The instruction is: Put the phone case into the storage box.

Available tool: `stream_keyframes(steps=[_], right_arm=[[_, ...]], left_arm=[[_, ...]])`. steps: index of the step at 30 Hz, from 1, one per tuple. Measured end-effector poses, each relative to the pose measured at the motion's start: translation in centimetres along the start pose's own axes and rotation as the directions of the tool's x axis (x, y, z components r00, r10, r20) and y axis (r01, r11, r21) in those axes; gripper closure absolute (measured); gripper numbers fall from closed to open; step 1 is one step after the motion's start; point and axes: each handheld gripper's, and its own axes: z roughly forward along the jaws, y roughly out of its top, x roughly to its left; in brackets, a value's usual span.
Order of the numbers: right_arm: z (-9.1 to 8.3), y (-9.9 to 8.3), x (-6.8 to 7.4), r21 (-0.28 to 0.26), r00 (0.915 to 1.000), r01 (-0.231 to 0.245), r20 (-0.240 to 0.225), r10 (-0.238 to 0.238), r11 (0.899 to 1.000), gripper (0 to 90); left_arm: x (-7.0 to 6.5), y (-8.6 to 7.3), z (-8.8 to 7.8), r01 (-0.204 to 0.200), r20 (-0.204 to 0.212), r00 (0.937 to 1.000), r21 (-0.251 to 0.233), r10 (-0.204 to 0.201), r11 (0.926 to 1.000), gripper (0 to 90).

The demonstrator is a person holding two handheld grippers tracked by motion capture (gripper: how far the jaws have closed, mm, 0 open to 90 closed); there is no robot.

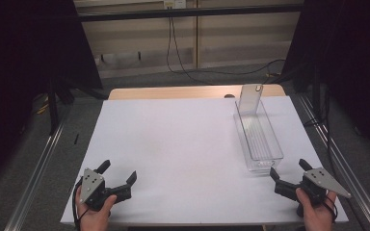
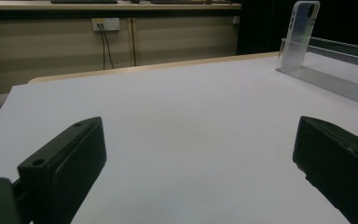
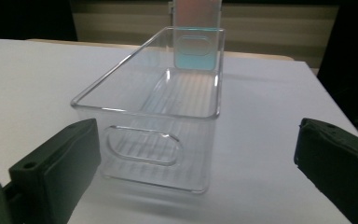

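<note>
A long clear plastic bin (image 1: 258,136) lies on the right side of the white table, its length running front to back. A translucent phone case (image 1: 250,97) leans upright at its far end. In the right gripper view the bin (image 3: 168,102) stands just ahead of the jaws, empty, with the phone case (image 3: 196,32) behind it. My right gripper (image 1: 289,169) rests open near the front right corner, just short of the bin's near end. Held low at the front left, my left gripper (image 1: 119,172) is open with nothing between its jaws. Its own view shows the phone case (image 2: 299,35) far right.
The white sheet (image 1: 183,144) covers most of a wooden table (image 1: 173,92). Black cables (image 1: 183,62) trail over the floor behind the table. Metal rails (image 1: 38,163) run along both sides on the floor.
</note>
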Motion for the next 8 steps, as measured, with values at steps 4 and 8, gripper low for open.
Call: stream_keyframes(steps=[4, 8], right_arm=[[0.09, 0.00, -0.03, -0.002, 0.9997, -0.004, 0.026, 0.004, 1.000, 0.6], [0.17, 0.01, 0.12, -0.006, 0.9999, 0.006, 0.012, -0.006, 1.000, 0.2]], left_arm=[[0.26, -0.09, 0.22, 0.008, -0.009, 0.9999, 0.008, -0.008, 0.9999, 2.4], [0.51, -0.14, 0.52, 0.019, -0.002, 0.9998, 0.023, -0.019, 0.9995, 2.4]])
